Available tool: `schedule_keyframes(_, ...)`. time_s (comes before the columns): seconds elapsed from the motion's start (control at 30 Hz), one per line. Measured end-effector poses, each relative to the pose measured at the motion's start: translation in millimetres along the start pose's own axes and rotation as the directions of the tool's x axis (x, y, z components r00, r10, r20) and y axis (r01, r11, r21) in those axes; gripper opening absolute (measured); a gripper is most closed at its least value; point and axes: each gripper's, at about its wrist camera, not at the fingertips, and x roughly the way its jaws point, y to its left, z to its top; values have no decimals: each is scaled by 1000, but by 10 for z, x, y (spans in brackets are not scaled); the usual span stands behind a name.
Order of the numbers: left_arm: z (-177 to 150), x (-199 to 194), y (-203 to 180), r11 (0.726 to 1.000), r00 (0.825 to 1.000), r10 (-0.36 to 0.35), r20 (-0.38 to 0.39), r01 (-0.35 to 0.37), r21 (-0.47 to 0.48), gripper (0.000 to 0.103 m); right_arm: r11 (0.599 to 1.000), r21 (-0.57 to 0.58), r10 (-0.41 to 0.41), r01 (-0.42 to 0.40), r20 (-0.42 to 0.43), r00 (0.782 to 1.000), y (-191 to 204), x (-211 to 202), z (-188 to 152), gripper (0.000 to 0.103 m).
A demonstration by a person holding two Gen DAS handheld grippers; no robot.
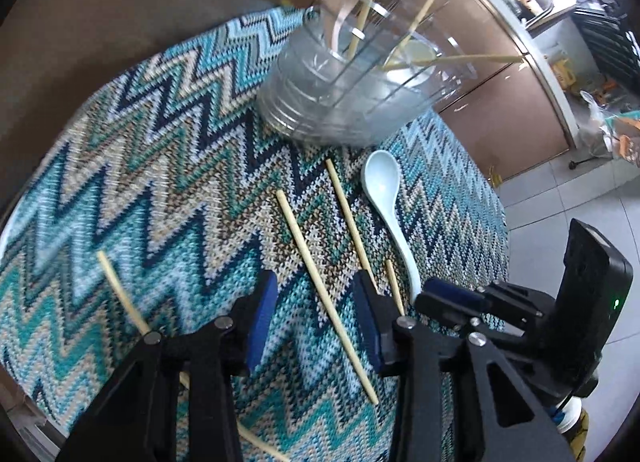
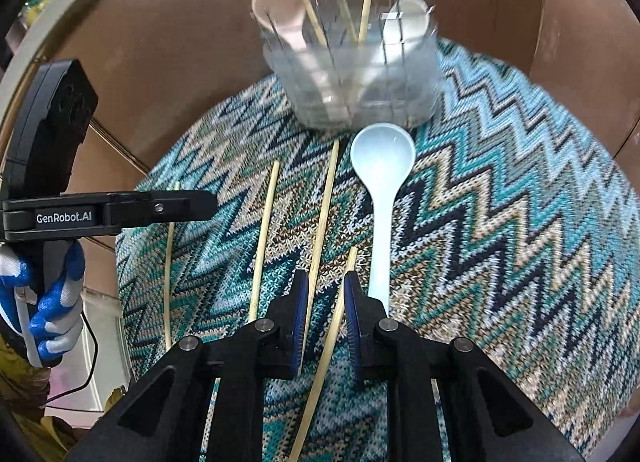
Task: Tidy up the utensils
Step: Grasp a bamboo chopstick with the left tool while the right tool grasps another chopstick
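The right tongs hang over the zigzag mat with their blue pads narrowly apart and a short chopstick running between them; no pad presses on it that I can see, so I judge them open around it, not yet gripping. In the right wrist view that chopstick's long axis runs from about 7 o'clock up to 1 o'clock, nearly in line with the tongs, which means the pads straddle it across its width (the easy way to pinch a thin stick). A longer chopstick passes just to the left pad's side, close enough to get caught too.

The left tongs stand wider, open over another chopstick whose axis lies from 11 to 5 o'clock in the left wrist view, holding nothing. The pale blue spoon lies beside the right tongs, bowl toward 12 o'clock, handle end by the right pad. The clear utensil holder, already carrying chopsticks and two spoons, sits at 12 o'clock from both tongs, so either stick would travel straight ahead and up.
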Motion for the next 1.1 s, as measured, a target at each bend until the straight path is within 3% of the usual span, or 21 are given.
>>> schedule_keyframes(0.37, 160, 373, -96, 999, 996, 30, -83, -33, -33, 24, 1000, 20, -13, 16, -120, 993, -127, 255, 150, 17)
schedule_keyframes(0.7, 210, 785, -277, 994, 987, 96, -132, -102, -42, 16, 1000, 13, -25, 28, -173, 985, -129, 379, 185, 17)
schedule_keyframes(1.1, 168, 896, -327, 986, 985, 136, -102, -145, -83, 5, 1000, 25, -13, 18, -193, 981, -35, 565, 256, 7)
